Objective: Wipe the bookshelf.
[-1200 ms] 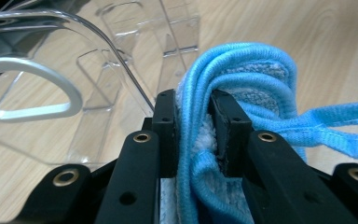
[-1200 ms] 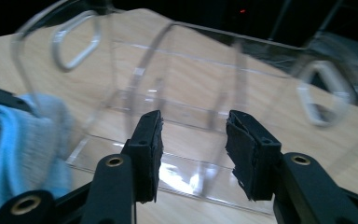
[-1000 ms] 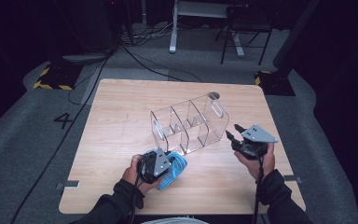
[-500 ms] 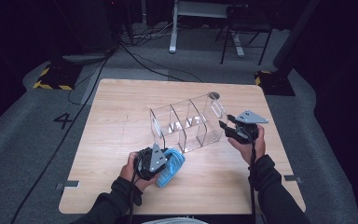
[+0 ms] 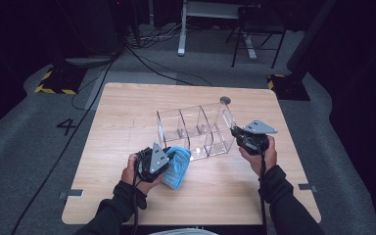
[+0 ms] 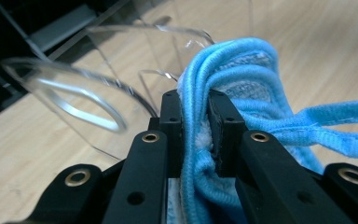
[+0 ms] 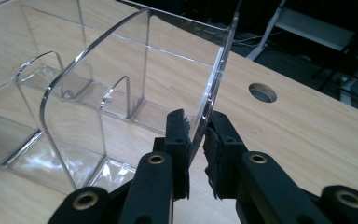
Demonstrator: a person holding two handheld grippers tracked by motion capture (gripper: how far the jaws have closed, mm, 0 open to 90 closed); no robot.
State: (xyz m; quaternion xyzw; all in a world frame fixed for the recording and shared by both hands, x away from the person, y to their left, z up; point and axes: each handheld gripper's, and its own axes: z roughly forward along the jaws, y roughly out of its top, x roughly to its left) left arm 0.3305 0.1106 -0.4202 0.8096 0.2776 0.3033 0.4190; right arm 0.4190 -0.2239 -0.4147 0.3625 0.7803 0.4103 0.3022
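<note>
Right gripper (image 5: 236, 132) has closed onto organizer (image 5: 196, 128) wall since earlier.

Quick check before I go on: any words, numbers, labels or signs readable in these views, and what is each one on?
"4" – a dark painted numeral on the grey floor, left of the table.
No wording: the yellow-and-black hazard stripes on the floor farther back are a pattern only.
No label can be read on the clear organizer, the blue cloth or either hand-held gripper.
</note>
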